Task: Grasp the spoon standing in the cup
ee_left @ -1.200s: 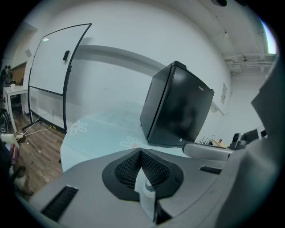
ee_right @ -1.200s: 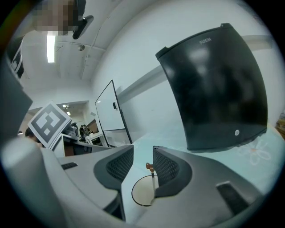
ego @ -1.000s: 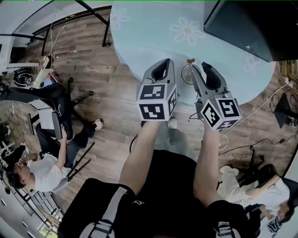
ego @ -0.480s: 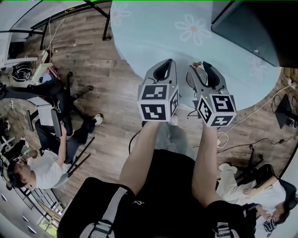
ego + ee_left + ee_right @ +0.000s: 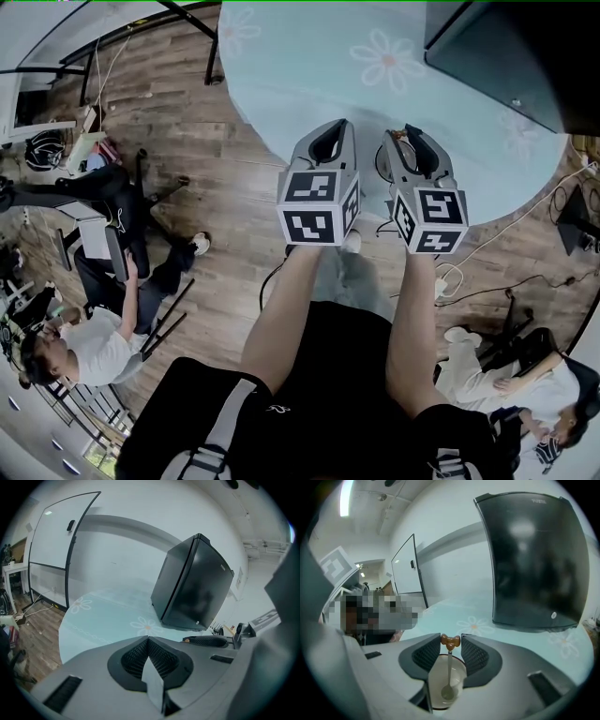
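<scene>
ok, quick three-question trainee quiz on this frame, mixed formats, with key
1. True or false: the left gripper has its jaws together, nothing between them.
2. What stands between the jaws of the right gripper? A) the spoon B) a pen C) nothing
3. What does the spoon stand in?
Key: 1 true. 2 A; jaws closing round its brown handle end, not yet clamped. 3 the white cup on the table.

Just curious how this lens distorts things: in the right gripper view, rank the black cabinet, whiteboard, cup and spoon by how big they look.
1. black cabinet
2. whiteboard and cup: similar; the cup is far nearer, so unsure
3. spoon
</scene>
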